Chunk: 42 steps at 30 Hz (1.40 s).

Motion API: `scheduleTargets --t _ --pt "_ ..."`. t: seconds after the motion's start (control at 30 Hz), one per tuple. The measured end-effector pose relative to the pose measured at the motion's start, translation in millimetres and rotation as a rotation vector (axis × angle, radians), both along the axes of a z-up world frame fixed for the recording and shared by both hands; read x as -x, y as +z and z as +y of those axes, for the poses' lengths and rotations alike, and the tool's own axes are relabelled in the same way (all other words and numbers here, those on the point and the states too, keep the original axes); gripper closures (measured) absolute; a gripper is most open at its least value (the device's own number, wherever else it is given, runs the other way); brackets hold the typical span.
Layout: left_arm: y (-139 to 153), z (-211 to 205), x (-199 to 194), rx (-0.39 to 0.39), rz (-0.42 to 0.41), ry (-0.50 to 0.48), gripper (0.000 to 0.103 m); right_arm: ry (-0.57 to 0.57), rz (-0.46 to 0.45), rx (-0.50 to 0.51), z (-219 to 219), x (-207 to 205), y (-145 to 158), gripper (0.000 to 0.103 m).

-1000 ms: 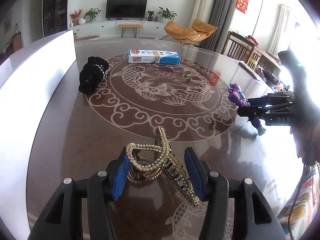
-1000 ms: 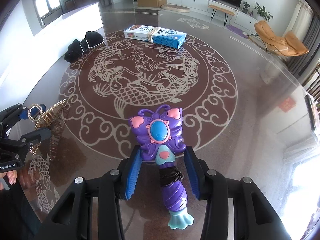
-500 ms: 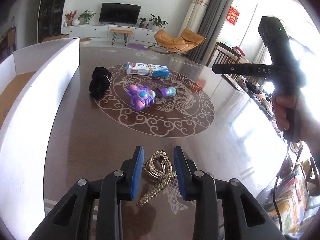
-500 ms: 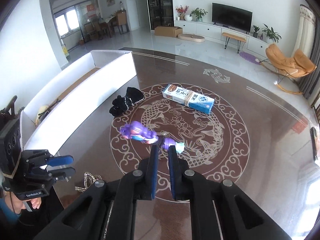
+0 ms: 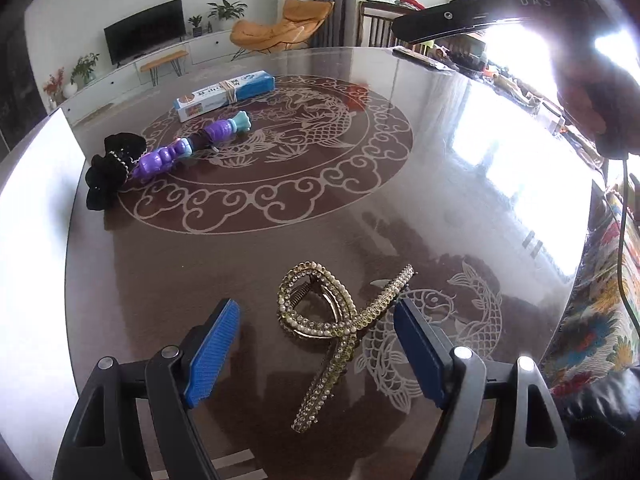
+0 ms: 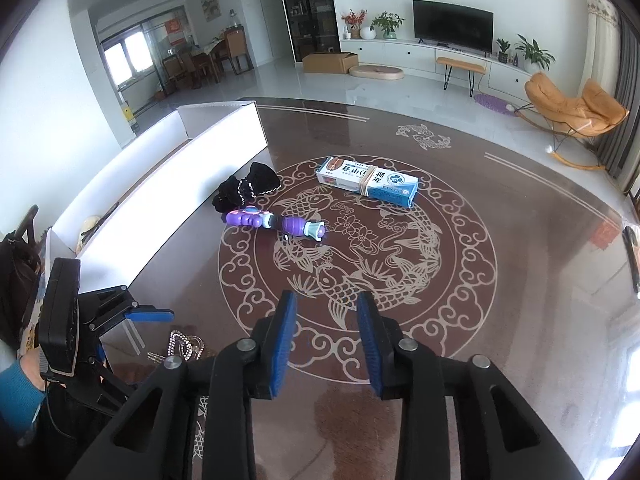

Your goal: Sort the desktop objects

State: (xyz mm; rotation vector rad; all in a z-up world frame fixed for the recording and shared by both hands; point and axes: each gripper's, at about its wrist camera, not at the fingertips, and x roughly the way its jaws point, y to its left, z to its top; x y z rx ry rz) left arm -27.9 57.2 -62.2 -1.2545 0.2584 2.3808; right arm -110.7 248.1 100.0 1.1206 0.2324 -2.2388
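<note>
A gold hair clip (image 5: 340,316) set with pearls lies flat on the brown patterned table (image 5: 460,208). My left gripper (image 5: 316,308) straddles it, jaws opening, and the blue pads stand clear of it on both sides. In the right wrist view the hair clip (image 6: 184,346) lies by the left gripper (image 6: 140,326), near the table's edge. My right gripper (image 6: 327,304) hangs above the table, jaws opening, with nothing between them. A purple toy wand (image 6: 276,222) lies by a black scrunchie (image 6: 246,190). A blue and white box (image 6: 368,180) lies behind them.
A long white carton (image 6: 160,184) runs along the table's left side with a few things inside. In the left wrist view the right gripper (image 5: 460,20) and a hand (image 5: 600,112) show at the upper right. A patterned cushion (image 5: 600,312) lies beyond the near right edge.
The left jaws narrowed around the hair clip, then spread wide, and the clip now lies flat. The right gripper let go of the purple wand, rose, shut, then opened again.
</note>
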Motion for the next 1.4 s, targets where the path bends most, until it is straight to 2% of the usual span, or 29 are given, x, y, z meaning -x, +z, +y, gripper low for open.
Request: scheduleTargets --t 0.1,0.13,0.2,0.27,0.37,0.5,0.7,0.73,0.77,0.8,0.83,0.87,0.93,1.0,1.17,1.23,1.3,1.37,1.4 --pt "-6 7 2 -0.055 -0.026 -0.073 0.024 0.009 0.005 0.000 0 -3 -1 0.050" --pt "-7 8 2 -0.058 -0.014 -0.071 0.027 0.012 -0.001 -0.001 -2 -1 -3 0.049" --pt "-6 3 2 -0.092 0.000 -0.038 0.038 0.025 -0.013 -0.008 -8 4 -6 0.048" --pt "-4 -8 2 -0.166 -0.008 0.010 0.038 0.065 -0.016 -0.033 -20 11 -9 0.046" --pt "-3 -20 -3 -0.198 0.008 0.094 0.038 0.193 0.009 -0.135 -55 21 -16 0.039" --pt "-2 -29 -11 -0.226 0.017 0.173 0.038 0.398 0.089 -0.305 -115 37 -34 0.039" --pt "5 -48 -29 -0.307 0.042 0.251 0.038 0.597 -0.012 -0.384 -190 72 -75 0.039" --pt "7 -50 -32 -0.318 0.049 0.258 0.040 0.623 -0.020 -0.409 -198 74 -83 0.039" --pt "9 -52 -34 -0.330 0.050 0.263 0.047 0.635 -0.025 -0.434 -204 77 -91 0.039" --pt "11 -54 -36 -0.341 0.055 0.270 0.050 0.633 -0.018 -0.446 -207 80 -97 0.039" --pt "14 -56 -39 -0.357 0.061 0.273 0.053 0.628 -0.036 -0.439 -207 85 -99 0.047" --pt "18 -58 -41 -0.371 0.070 0.279 0.053 0.612 -0.066 -0.420 -206 90 -101 0.064" --pt "22 -61 -42 -0.394 0.086 0.282 0.053 0.571 -0.113 -0.390 -200 98 -101 0.082" --pt "21 -61 -38 -0.401 0.080 0.281 0.053 0.548 -0.139 -0.382 -193 97 -100 0.083" --pt "10 -57 -37 -0.388 0.022 0.229 0.053 0.484 -0.132 -0.391 -178 86 -101 0.083" --pt "10 -52 -39 -0.355 0.007 0.207 0.052 0.455 -0.145 -0.373 -176 87 -102 0.081" --pt "8 -49 -40 -0.325 -0.011 0.204 0.048 0.440 -0.149 -0.360 -174 88 -102 0.080" --pt "5 -44 -40 -0.300 -0.021 0.201 0.036 0.447 -0.158 -0.360 -174 87 -106 0.077" --pt "3 -42 -40 -0.291 -0.021 0.192 0.036 0.449 -0.159 -0.366 -175 86 -108 0.076"
